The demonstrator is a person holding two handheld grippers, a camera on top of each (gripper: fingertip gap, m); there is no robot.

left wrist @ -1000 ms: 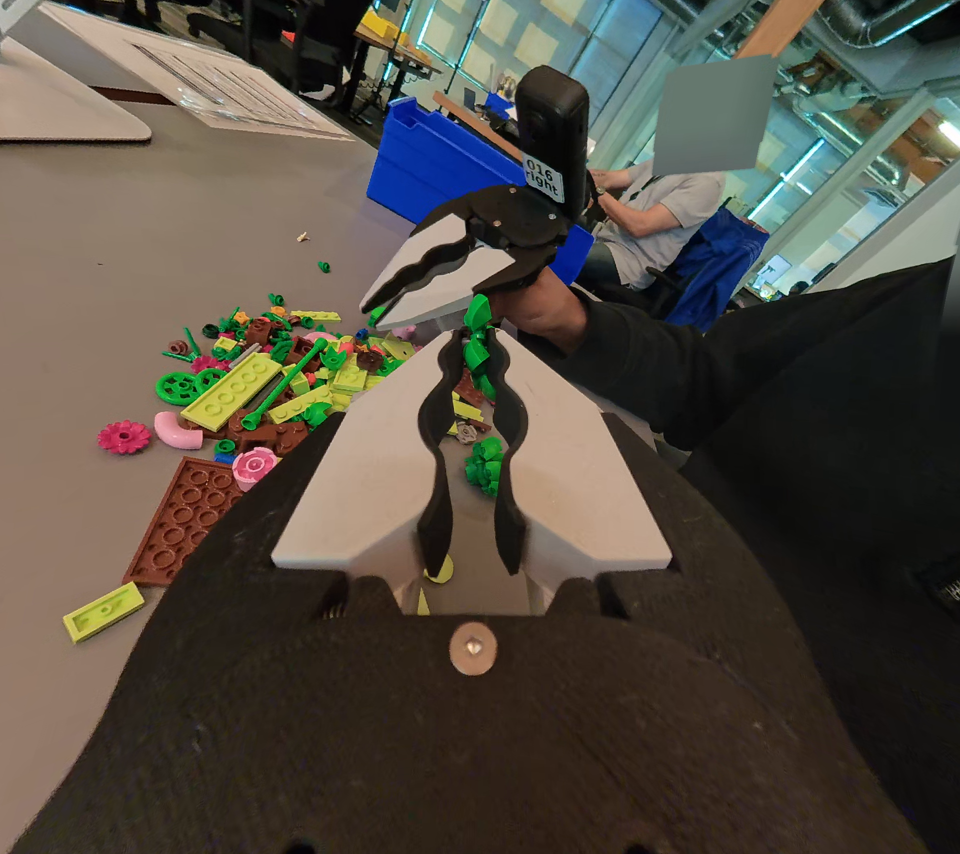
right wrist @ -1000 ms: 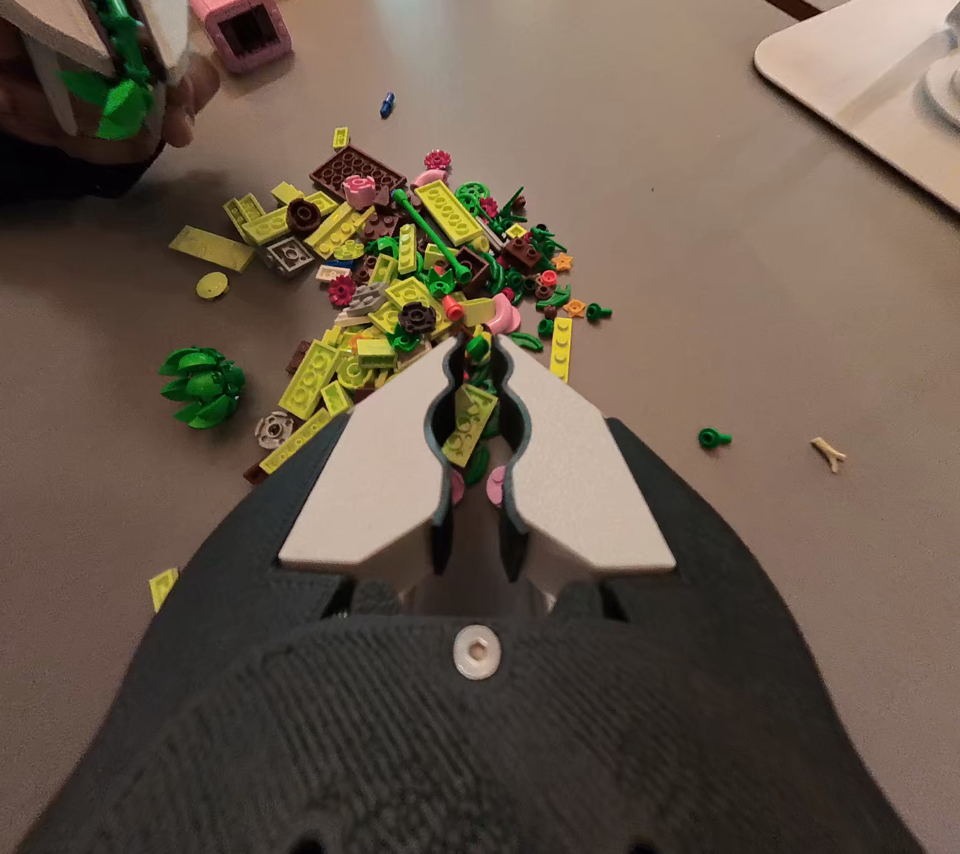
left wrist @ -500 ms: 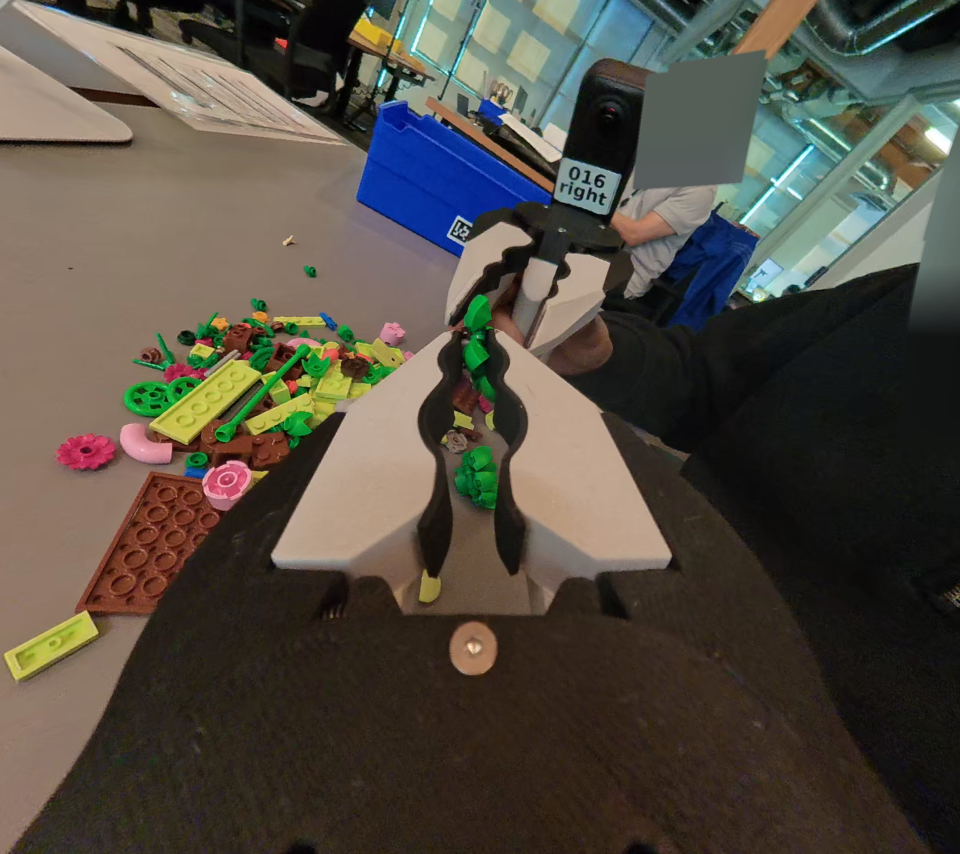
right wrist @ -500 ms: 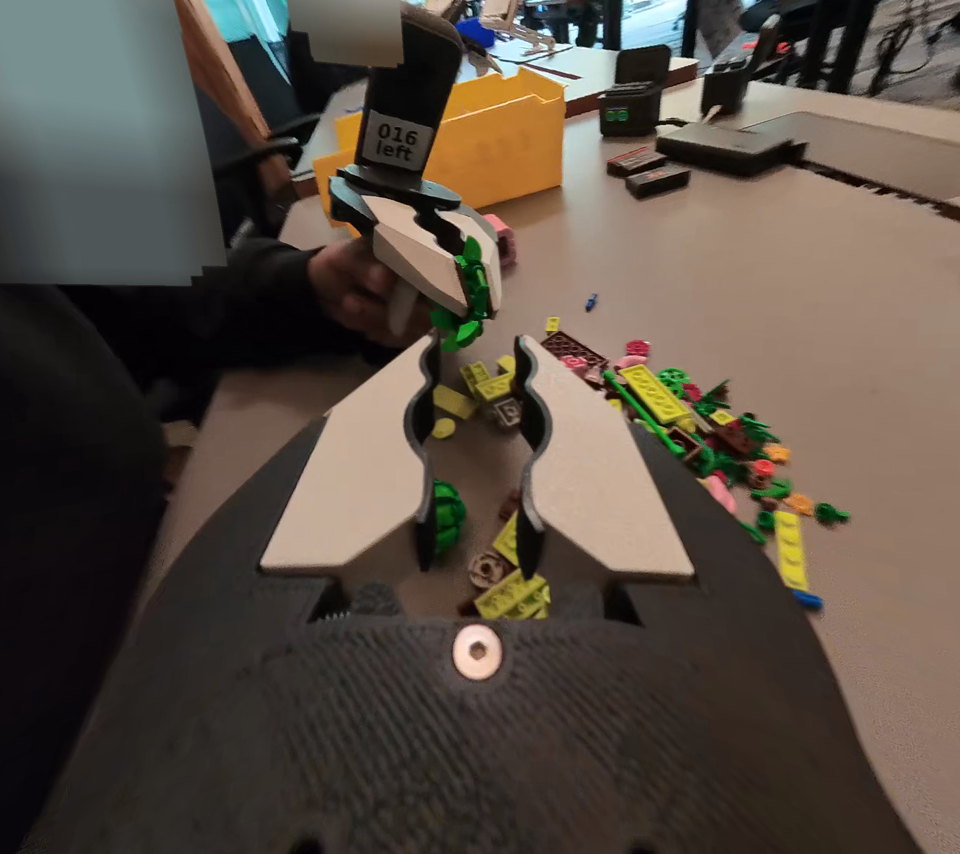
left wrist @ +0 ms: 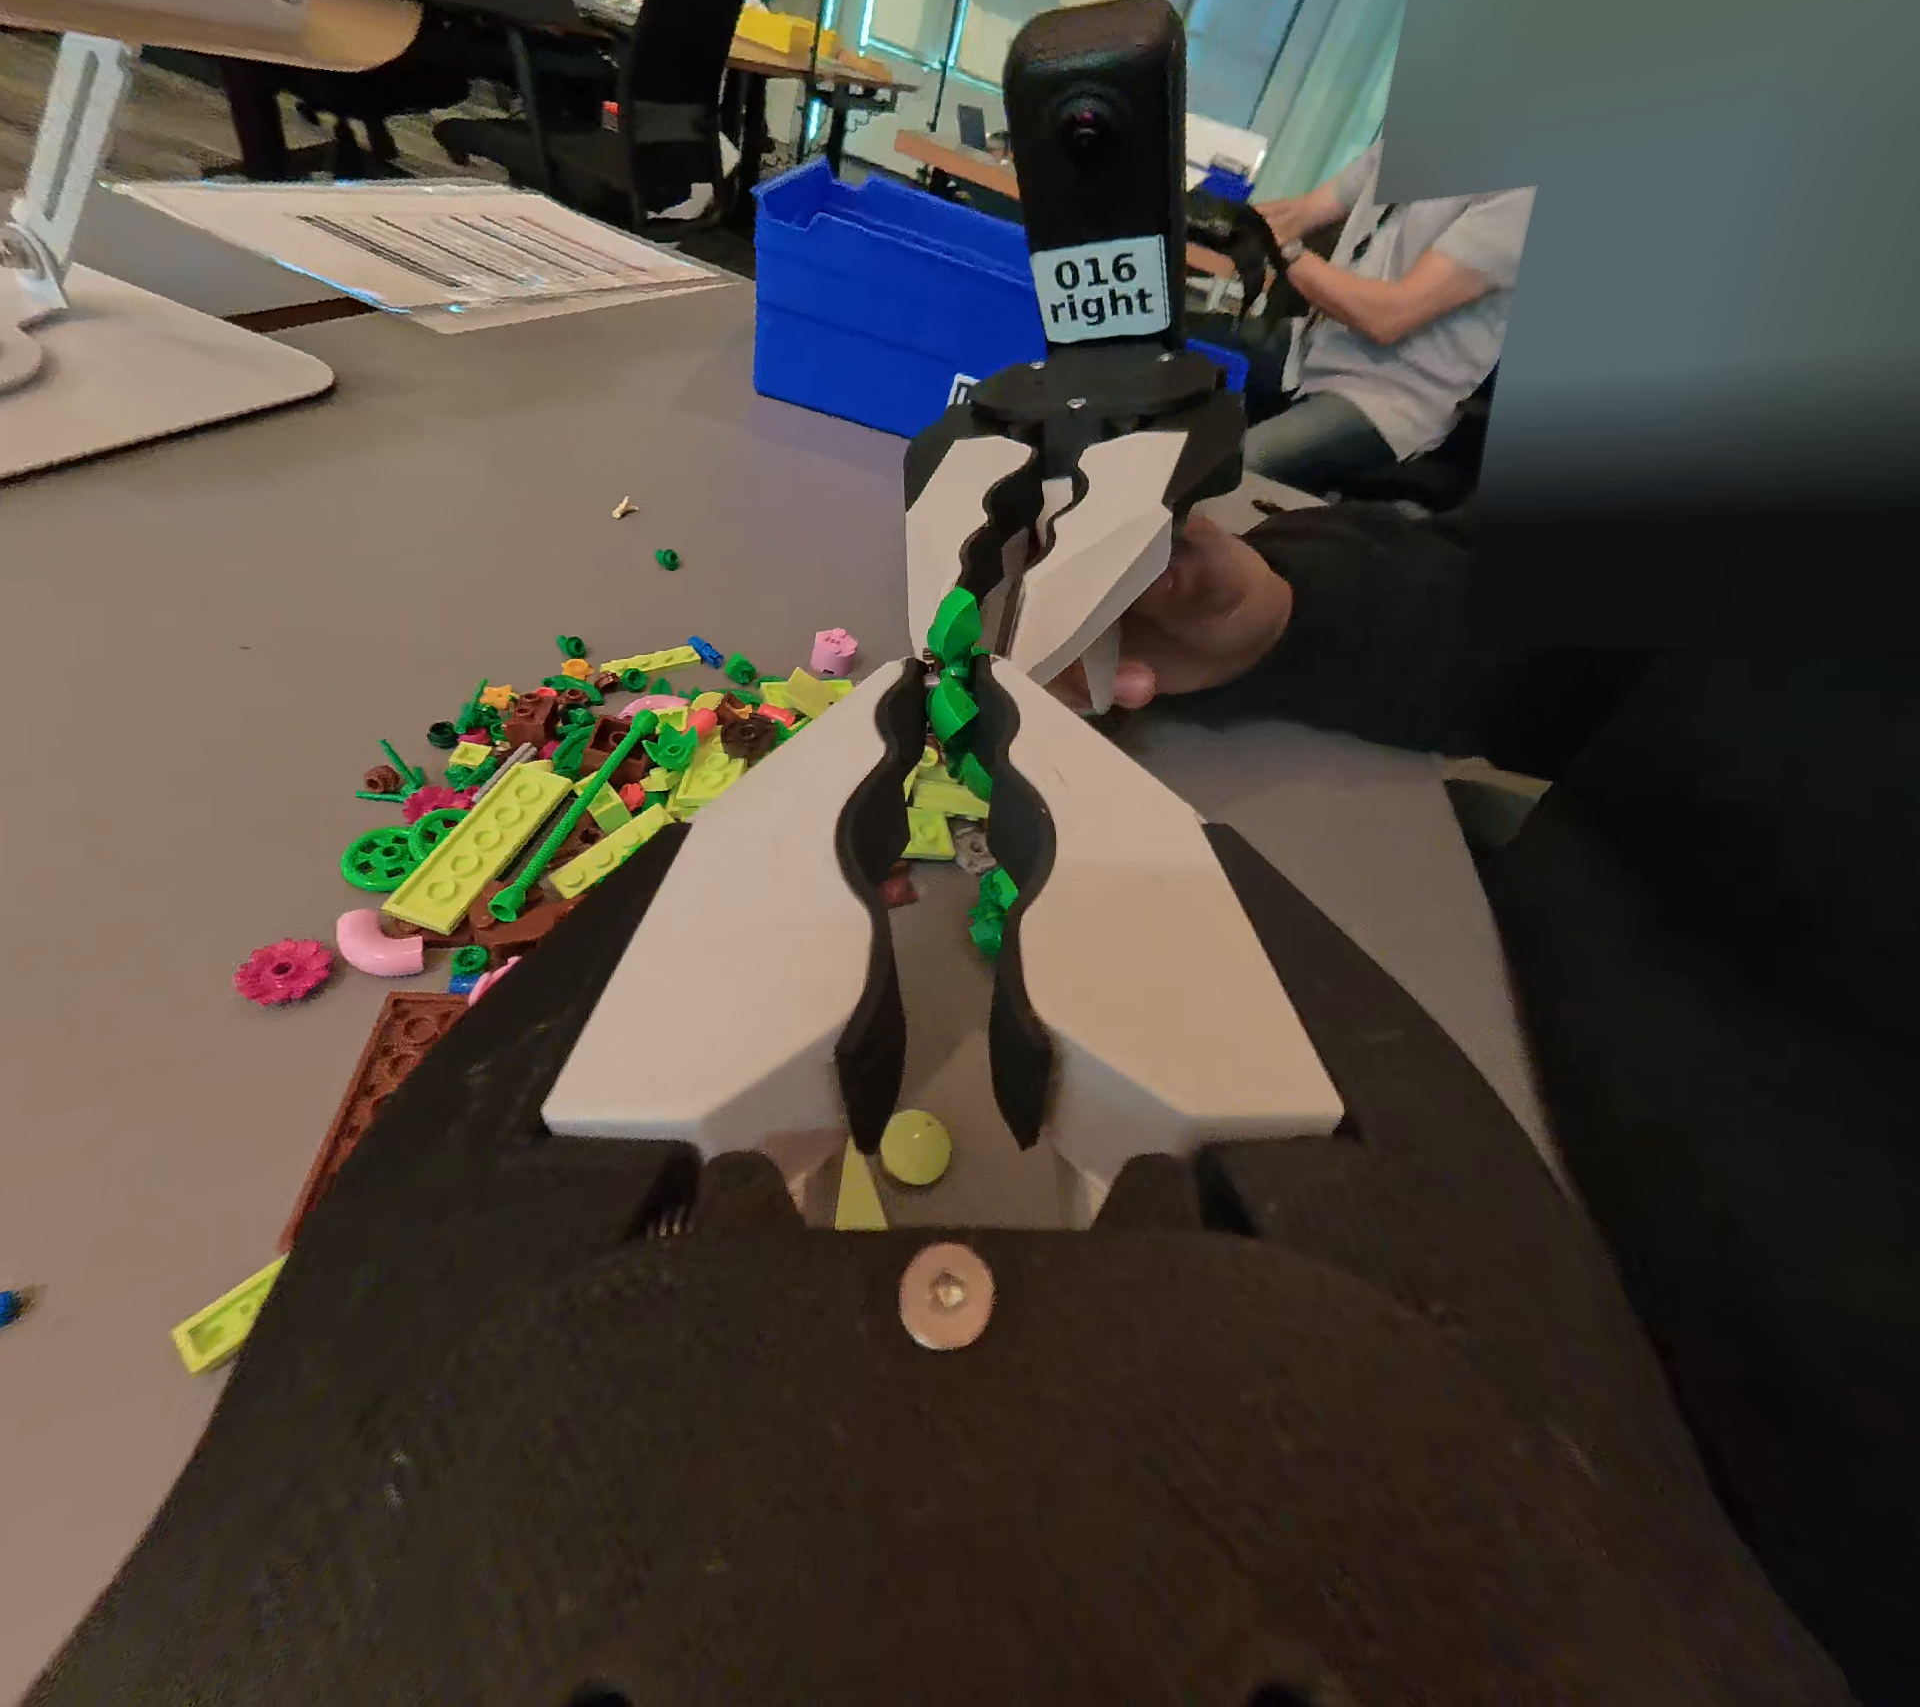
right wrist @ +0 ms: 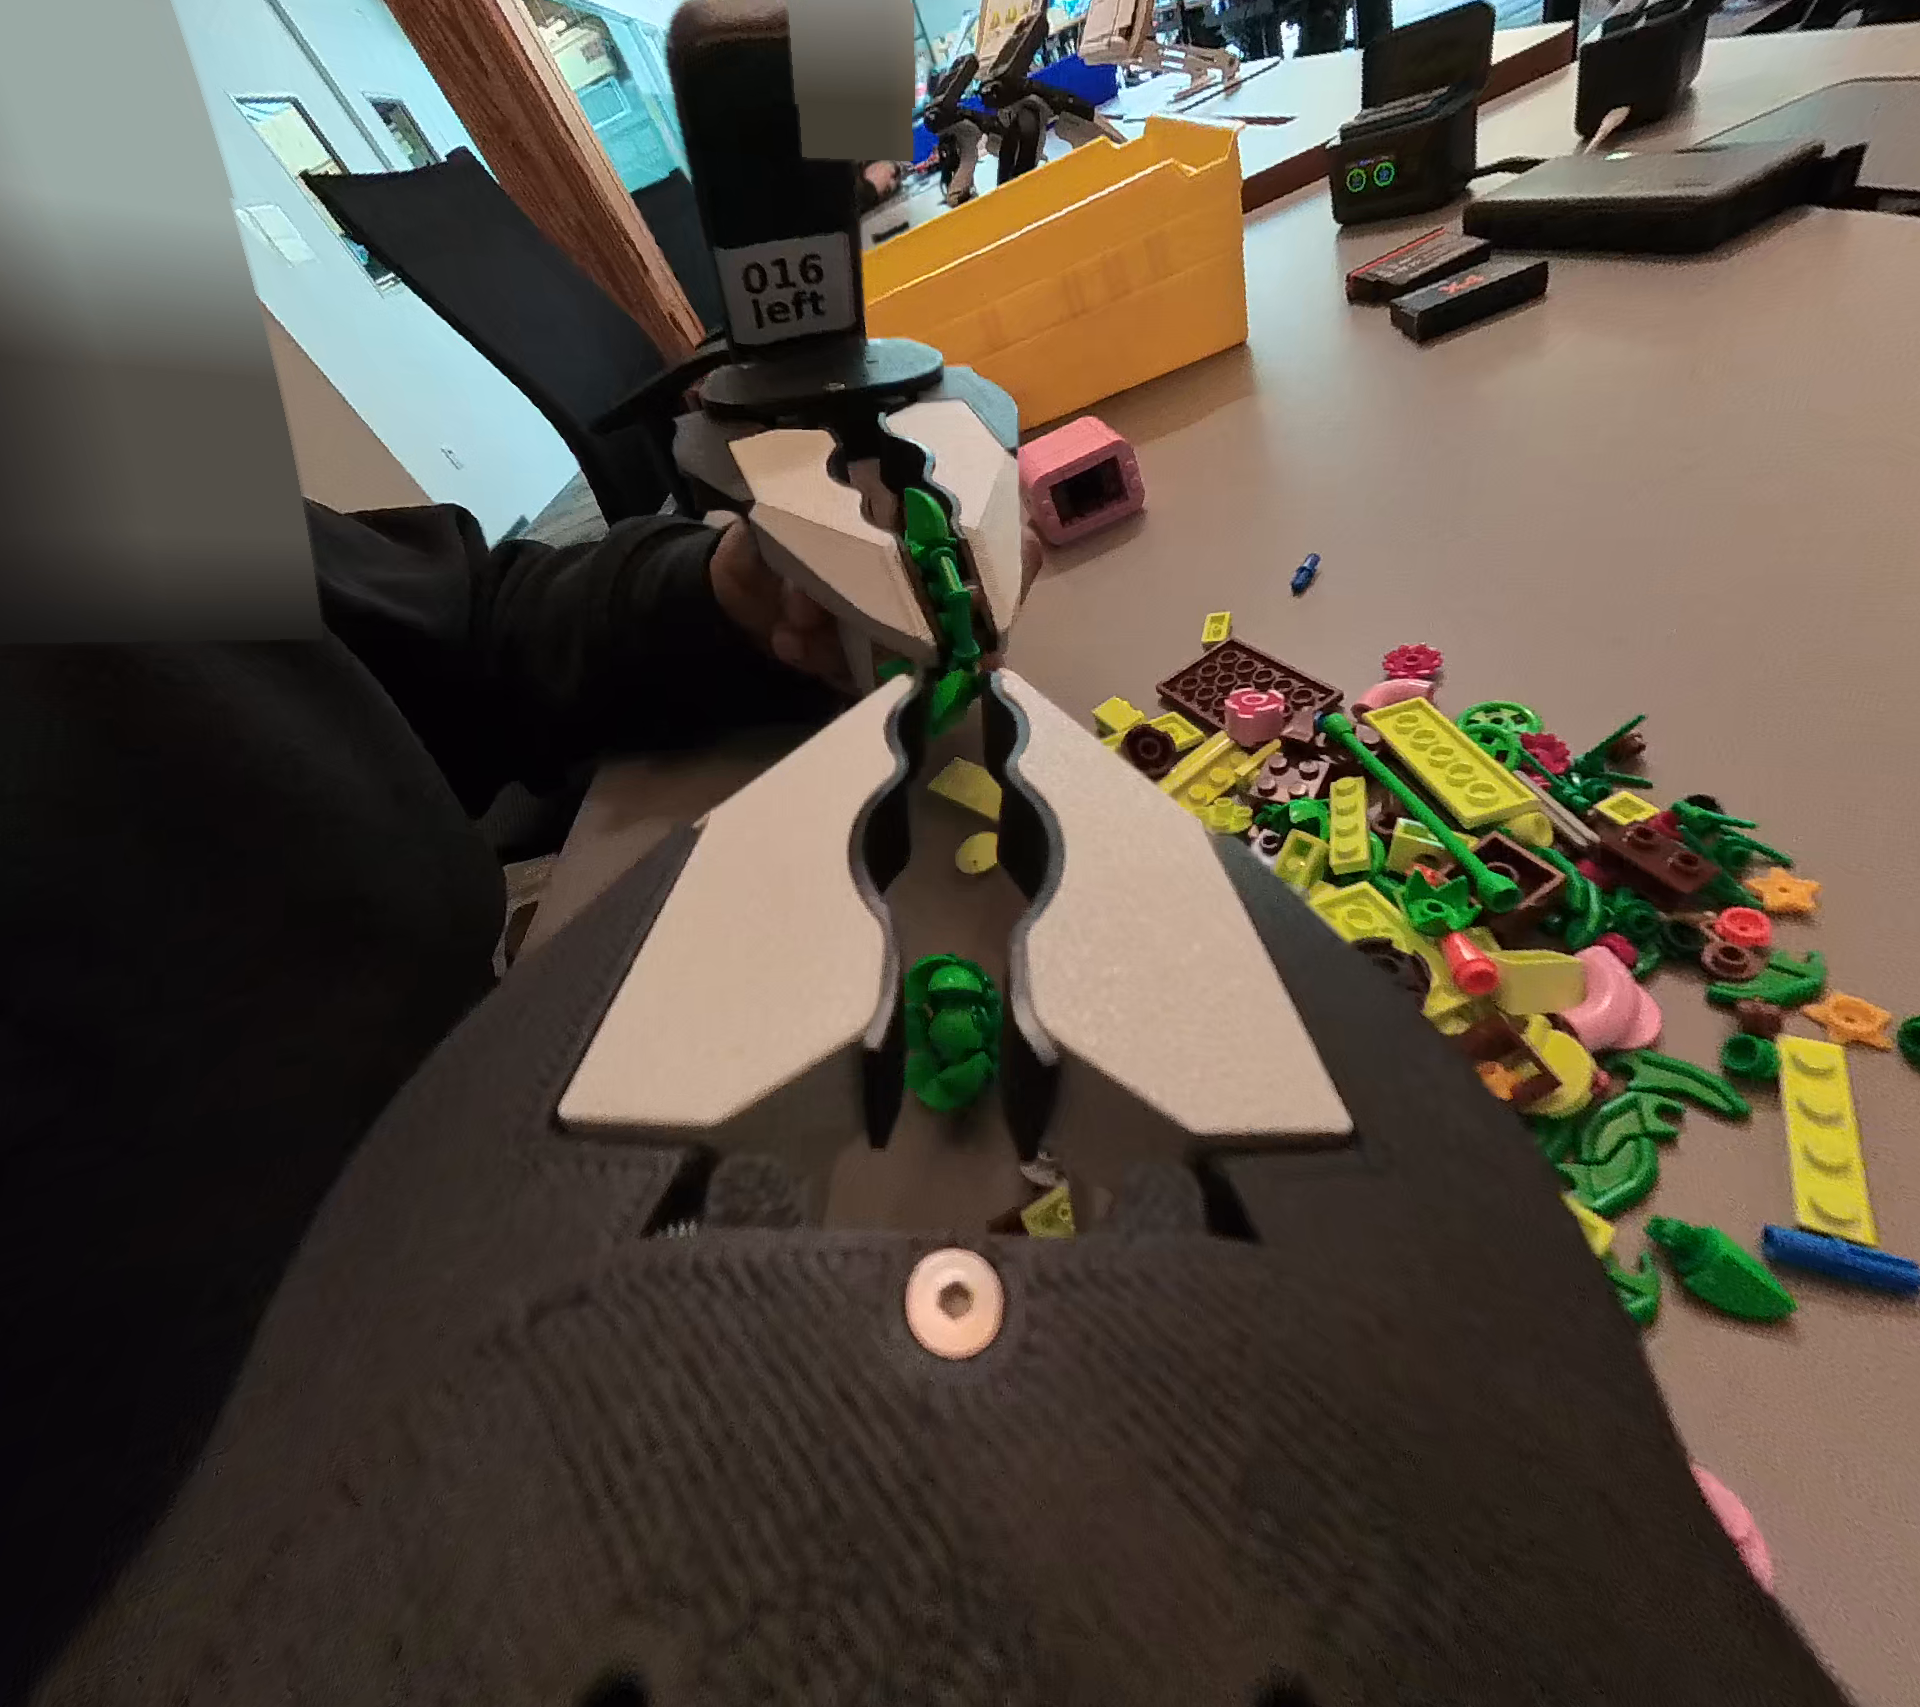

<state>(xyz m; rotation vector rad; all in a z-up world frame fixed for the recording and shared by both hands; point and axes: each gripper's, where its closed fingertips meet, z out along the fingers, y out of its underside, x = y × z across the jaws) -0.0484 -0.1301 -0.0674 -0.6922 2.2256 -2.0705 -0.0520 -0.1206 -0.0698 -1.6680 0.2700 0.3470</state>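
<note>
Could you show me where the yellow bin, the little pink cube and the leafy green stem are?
yellow bin (right wrist: 1060, 286), right wrist view, on its front wall.
pink cube (right wrist: 1081, 481), right wrist view, on its open front face.
green stem (left wrist: 954, 691), left wrist view, on the leaves pinched between the left gripper's (left wrist: 948, 675) fingertips.

Bright green leafy stem piece (left wrist: 951, 670), white grippers with black wavy finger pads (left wrist: 873, 826), grey table (left wrist: 260, 597), lime studded plate (left wrist: 480, 847), brown studded plate (right wrist: 1247, 683), magenta flower (left wrist: 283, 969), blue bin (left wrist: 883, 296), yellow bin (right wrist: 1060, 275), pink block (right wrist: 1081, 481)
</note>
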